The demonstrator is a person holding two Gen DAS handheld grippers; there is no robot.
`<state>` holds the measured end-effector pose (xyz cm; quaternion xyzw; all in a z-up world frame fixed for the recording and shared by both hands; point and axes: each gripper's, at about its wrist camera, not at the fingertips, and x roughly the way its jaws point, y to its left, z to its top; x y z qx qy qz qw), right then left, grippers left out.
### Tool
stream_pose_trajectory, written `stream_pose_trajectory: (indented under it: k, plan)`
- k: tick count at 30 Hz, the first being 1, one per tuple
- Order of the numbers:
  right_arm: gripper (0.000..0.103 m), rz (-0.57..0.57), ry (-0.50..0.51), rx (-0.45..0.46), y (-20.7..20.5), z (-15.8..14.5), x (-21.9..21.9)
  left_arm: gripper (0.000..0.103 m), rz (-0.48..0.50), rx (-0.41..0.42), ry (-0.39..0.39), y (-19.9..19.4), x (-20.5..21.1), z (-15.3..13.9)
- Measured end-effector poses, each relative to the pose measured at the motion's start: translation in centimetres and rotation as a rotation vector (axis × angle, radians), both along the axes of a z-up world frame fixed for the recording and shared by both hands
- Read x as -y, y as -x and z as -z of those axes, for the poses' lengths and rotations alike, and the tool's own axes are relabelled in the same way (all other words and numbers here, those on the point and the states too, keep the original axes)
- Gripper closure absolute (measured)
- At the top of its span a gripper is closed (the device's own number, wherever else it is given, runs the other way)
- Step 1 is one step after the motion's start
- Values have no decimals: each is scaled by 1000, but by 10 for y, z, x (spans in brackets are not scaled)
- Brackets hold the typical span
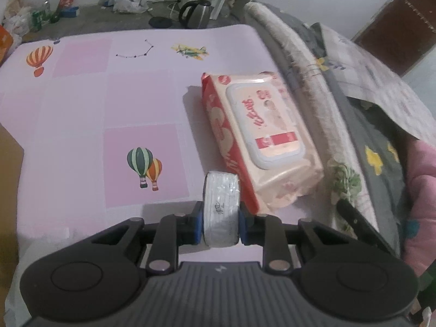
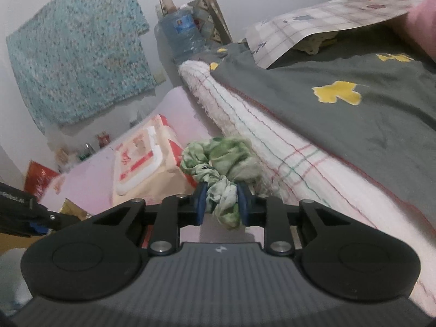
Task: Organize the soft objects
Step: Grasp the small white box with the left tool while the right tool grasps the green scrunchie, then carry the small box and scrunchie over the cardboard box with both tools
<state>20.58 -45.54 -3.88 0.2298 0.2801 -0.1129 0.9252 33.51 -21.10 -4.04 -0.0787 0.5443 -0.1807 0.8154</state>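
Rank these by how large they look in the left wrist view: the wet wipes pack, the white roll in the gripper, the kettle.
1. wet wipes pack, clearly largest.
2. white roll.
3. kettle.
The roll is nearer the camera than the kettle, so their order is unsure.

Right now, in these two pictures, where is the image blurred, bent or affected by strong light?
Left wrist view: straight edges of the pink sheet bow outward from the fisheye lens; the wipes pack looks soft, with pale glare on its lid. Right wrist view: the green scrunchie and wipes pack are smeared and unsharp; the light is dim and flat, and the grey quilt curves strongly.
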Motion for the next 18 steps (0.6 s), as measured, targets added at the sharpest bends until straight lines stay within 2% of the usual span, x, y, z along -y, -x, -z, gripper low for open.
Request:
stream_pose_trajectory:
  k: [10,14,18]
  plan:
    - [83,-16,-196,138,90,-28,-19,77,50,42,126,52,-30,-49]
    - [83,-65,-292,186,118,-39,-32,77,60,53,183,77,-56,-67]
    - [83,-109,-332,211,139,-51,-52,77,44,77,225,102,-88,-83]
